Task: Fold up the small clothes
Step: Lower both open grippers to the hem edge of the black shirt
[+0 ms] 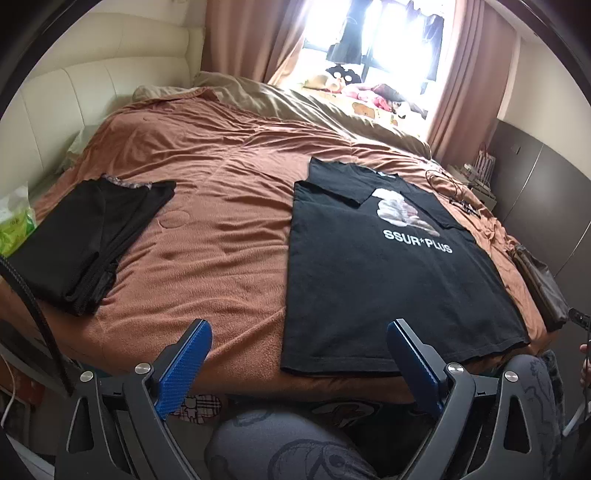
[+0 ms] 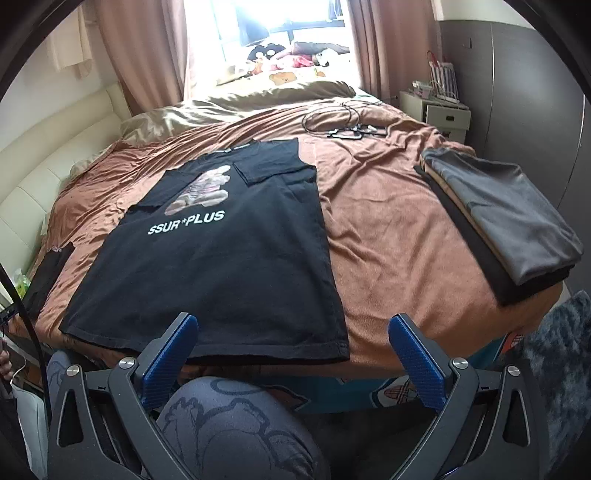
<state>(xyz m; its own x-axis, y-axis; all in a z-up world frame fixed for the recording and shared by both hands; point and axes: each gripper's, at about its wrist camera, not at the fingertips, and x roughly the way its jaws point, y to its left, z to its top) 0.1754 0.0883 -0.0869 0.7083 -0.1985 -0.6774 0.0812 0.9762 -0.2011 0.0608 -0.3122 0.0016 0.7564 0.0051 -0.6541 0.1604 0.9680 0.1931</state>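
The black SSUR*PLUS T-shirt lies flat on the bed, sleeves already folded in; its body is not yet folded. Left tongs and right tongs gape wide, empty. Folded clothes sit right; another black garment sits left.

A bed with a rust-brown cover fills both views. A tan duvet lies bunched along its far end, below a bright window framed by pinkish-brown curtains. Soft toys and bright cloth sit heaped on the sill. A cream padded headboard runs along the left side. Black cables lie coiled on the cover at the far right. A white bedside cabinet stands beyond the bed's right edge, beside grey wardrobe doors. A green and white packet rests off the left edge.
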